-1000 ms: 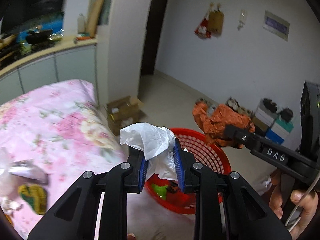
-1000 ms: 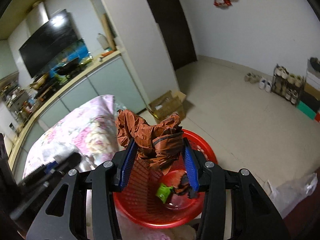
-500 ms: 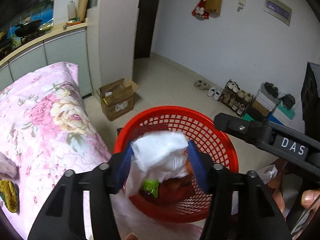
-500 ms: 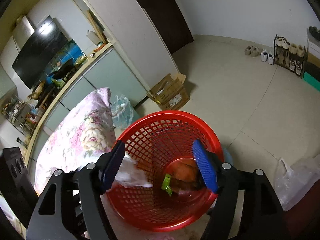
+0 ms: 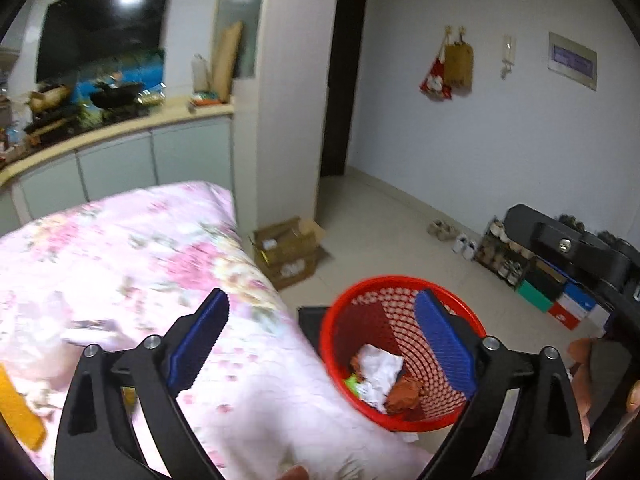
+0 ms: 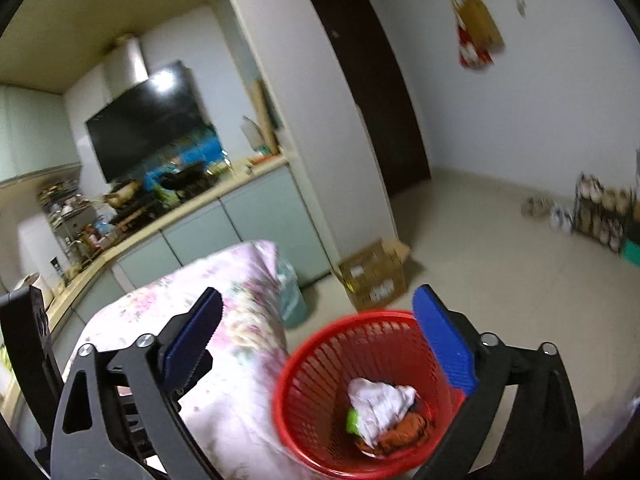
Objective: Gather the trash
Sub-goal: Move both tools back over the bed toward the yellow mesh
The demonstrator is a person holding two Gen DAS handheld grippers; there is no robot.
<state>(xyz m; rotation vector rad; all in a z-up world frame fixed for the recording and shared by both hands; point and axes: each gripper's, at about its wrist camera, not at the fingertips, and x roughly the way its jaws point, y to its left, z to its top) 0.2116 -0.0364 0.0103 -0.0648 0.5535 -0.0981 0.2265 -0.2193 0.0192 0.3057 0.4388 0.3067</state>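
Both the left gripper [image 5: 320, 340] and the right gripper [image 6: 316, 340] hang tilted down above the red basket [image 5: 340, 360], jaws wide apart, holding nothing; 2 crumpled wads lie inside the basket.

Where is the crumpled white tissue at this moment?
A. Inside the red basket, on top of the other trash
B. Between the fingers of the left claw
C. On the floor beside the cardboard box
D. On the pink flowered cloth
A. The white tissue lies inside the red basket, next to a brown wrapper, while the left claw and the right claw are both open and hold nothing.
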